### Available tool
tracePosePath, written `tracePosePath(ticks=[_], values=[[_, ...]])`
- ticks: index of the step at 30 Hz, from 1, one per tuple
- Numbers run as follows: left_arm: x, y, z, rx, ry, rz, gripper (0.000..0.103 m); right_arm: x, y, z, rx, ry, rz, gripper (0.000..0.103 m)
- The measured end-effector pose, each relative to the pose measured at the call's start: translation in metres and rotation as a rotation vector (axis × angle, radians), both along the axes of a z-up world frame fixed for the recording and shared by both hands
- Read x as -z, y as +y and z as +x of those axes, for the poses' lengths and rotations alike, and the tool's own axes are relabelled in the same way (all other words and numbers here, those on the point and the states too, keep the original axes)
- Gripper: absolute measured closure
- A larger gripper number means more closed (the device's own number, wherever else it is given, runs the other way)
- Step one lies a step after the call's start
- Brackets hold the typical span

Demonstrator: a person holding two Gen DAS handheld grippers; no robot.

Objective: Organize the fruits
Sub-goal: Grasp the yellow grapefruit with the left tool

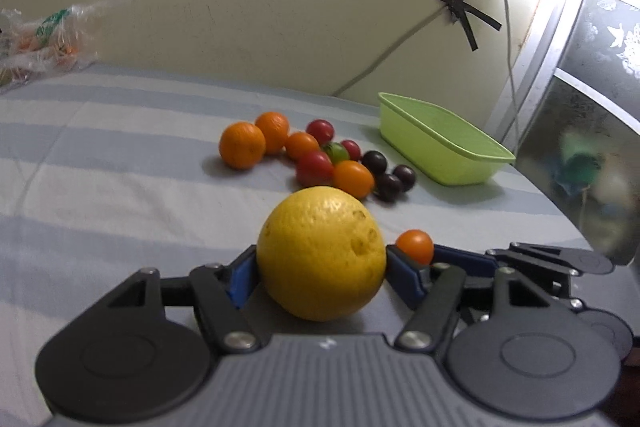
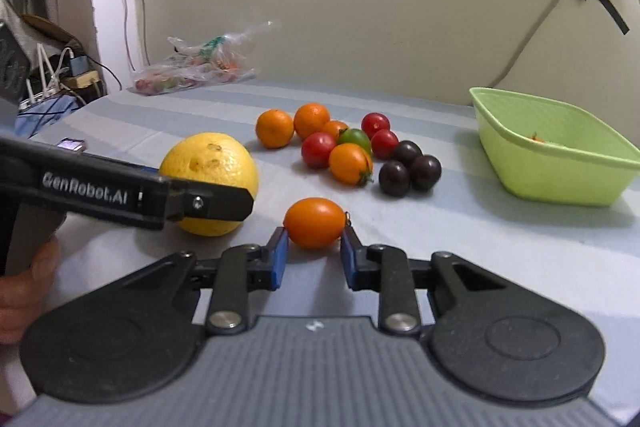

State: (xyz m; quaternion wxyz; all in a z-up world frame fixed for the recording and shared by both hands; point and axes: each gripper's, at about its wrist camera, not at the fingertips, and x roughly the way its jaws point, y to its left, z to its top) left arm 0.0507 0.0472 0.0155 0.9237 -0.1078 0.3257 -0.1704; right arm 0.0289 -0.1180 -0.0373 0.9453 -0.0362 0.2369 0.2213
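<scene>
In the left wrist view a big yellow citrus (image 1: 320, 255) sits between the blue pads of my left gripper (image 1: 322, 267), which is shut on it from both sides. My right gripper (image 2: 314, 243) is shut on a small orange tomato (image 2: 315, 222), low over the striped sheet (image 2: 460, 239). That tomato (image 1: 415, 246) also shows just right of the citrus. Beyond lies a pile of oranges (image 2: 275, 128), red tomatoes (image 2: 318, 150), a green one (image 2: 355, 137) and dark plums (image 2: 408, 167). A light green basket (image 2: 552, 179) stands at the right, nearly empty.
A clear plastic bag of produce (image 2: 196, 71) lies at the back left by the wall. A cable (image 2: 532, 31) taped with black strips runs down the wall behind the basket (image 1: 420, 155). A hand (image 2: 24, 291) holds the left gripper's handle. A phone (image 2: 71, 144) lies on the sheet's left edge.
</scene>
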Motion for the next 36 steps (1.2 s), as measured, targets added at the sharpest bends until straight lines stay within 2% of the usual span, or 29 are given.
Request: tracePosePath(ticks=[4, 8, 11, 17, 22, 31, 34, 36], values=[[0.002, -0.006, -0.005, 0.028, 0.02, -0.049, 0.037, -0.001, -0.016, -0.014, 0.019, -0.021, 0.011, 0.074], [0.001, -0.024, -0.007, 0.021, -0.017, 0.015, 0.037, -0.001, -0.029, -0.019, 0.041, -0.02, 0.035, 0.075], [0.0, -0.033, -0.004, 0.046, -0.01, 0.004, 0.037, -0.001, -0.035, -0.022, 0.055, -0.031, 0.033, 0.076], [0.0, -0.052, -0.006, 0.047, -0.058, 0.105, 0.037, -0.001, -0.04, -0.02, 0.044, -0.012, 0.053, 0.076], [0.001, -0.056, -0.006, 0.047, -0.066, 0.123, 0.036, -0.001, -0.042, -0.019, 0.036, -0.004, 0.062, 0.076], [0.002, -0.051, -0.004, 0.056, -0.056, 0.088, 0.037, -0.001, -0.039, -0.019, 0.033, -0.01, 0.036, 0.073], [0.001, -0.045, -0.004, 0.06, -0.046, 0.061, 0.037, 0.0, -0.036, -0.019, 0.041, -0.004, 0.014, 0.064], [0.0, -0.042, -0.003, 0.061, -0.036, 0.046, 0.037, -0.001, -0.037, -0.021, 0.047, -0.024, 0.011, 0.063]])
